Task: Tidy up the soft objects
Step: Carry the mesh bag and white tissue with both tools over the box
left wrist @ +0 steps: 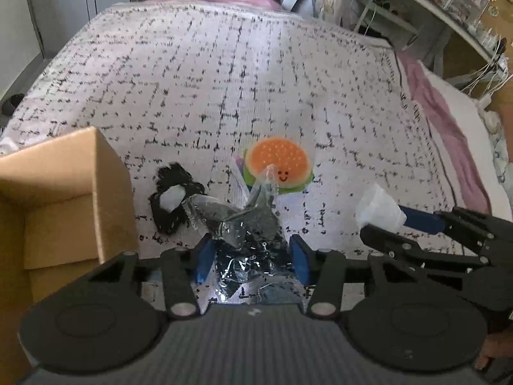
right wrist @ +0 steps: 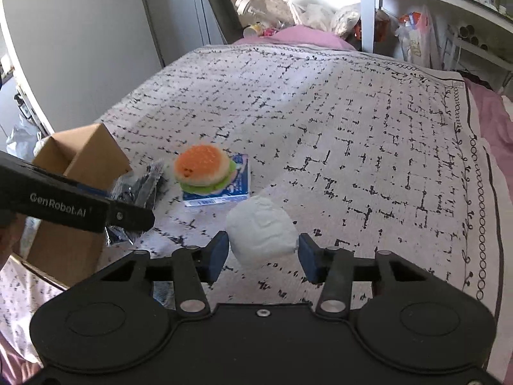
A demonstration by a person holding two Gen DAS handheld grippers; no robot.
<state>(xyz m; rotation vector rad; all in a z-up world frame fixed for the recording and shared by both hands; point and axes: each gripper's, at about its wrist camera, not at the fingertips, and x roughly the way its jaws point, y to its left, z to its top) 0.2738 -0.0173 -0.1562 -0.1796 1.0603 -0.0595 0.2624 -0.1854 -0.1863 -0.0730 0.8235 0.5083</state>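
A: Why are both grippers full?
B: To clear two at once, I'd guess. Left gripper [left wrist: 251, 258] pinches a crinkly bag [left wrist: 247, 224]; right gripper [right wrist: 263, 255] squeezes a white wad [right wrist: 261, 229]

A: And the box [left wrist: 64, 199]?
B: Open at the left, near the burger [left wrist: 278, 167] lying on the bedspread [left wrist: 256, 80], likely where they go

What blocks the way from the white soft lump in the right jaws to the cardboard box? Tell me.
The left gripper with its clear plastic bag sits between the white lump and the cardboard box. The burger plush lies further back, beside that line.
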